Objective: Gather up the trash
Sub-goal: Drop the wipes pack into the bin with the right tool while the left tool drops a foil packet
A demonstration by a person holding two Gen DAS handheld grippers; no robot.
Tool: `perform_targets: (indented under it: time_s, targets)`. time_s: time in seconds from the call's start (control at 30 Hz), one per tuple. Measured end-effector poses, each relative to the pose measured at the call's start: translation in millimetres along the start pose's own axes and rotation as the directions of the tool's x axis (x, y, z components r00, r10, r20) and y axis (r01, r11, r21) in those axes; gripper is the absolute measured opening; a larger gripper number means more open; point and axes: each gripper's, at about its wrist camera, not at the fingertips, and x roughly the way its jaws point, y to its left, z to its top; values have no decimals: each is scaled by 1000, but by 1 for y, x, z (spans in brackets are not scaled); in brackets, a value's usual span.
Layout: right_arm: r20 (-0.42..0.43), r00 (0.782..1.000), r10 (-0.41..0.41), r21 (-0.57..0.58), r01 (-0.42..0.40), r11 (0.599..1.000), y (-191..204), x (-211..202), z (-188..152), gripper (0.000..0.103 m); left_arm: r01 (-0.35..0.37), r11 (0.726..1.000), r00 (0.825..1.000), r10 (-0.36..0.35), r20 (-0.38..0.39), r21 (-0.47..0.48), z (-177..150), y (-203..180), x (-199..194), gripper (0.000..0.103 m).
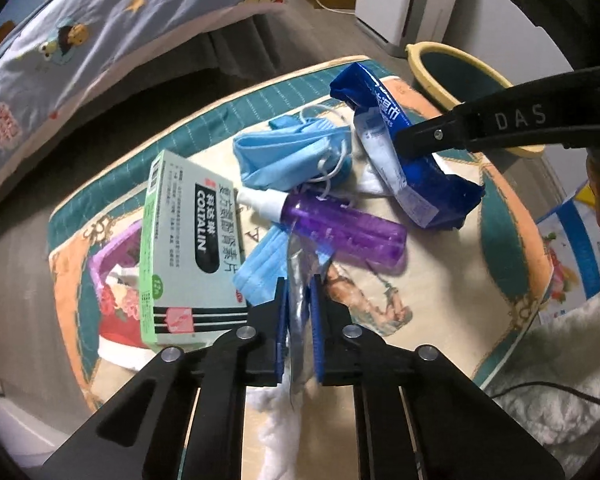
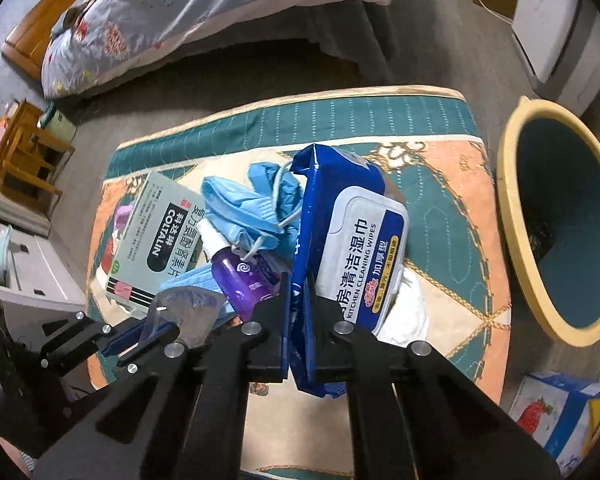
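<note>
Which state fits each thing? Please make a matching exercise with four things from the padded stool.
Things:
1. wipes pack
2. clear plastic wrapper
3. purple spray bottle
4. medicine box

States:
a. lying loose, white nozzle toward the box
b. pinched in the right claw
c. green, leaning tilted at the pile's left
d. pinched in the left claw

Pairs: 1-b, 2-d, 3-a, 4-c

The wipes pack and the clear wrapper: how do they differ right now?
The wipes pack is bulky, opaque blue with a white lid; the clear wrapper is thin, crumpled and see-through. The right gripper is shut on the pack, the left gripper on the wrapper. Both are pinched over the mat.
</note>
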Motion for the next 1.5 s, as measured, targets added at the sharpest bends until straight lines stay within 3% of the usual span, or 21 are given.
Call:
perform_targets:
  time_s: [0.33, 0.7, 1.1, 1.5]
  targets:
    - [119, 991, 60, 68, -68, 995, -31, -48, 2, 2, 35, 999, 990, -34, 135, -10, 26, -8, -41, 11]
    - [295, 953, 67, 104, -101, 989, -71, -105, 14, 2, 25, 998, 951, -39, 307, 51, 73, -52, -76, 11]
    - [380, 925, 10, 188, -88, 978, -145, -133, 21, 2, 75, 996, 945, -83, 317, 39, 116, -90, -51, 11]
    - [356, 934, -45, 330, -81, 940, -230, -129, 13, 2, 116, 991, 946, -132, 297, 69, 149, -133, -18, 11]
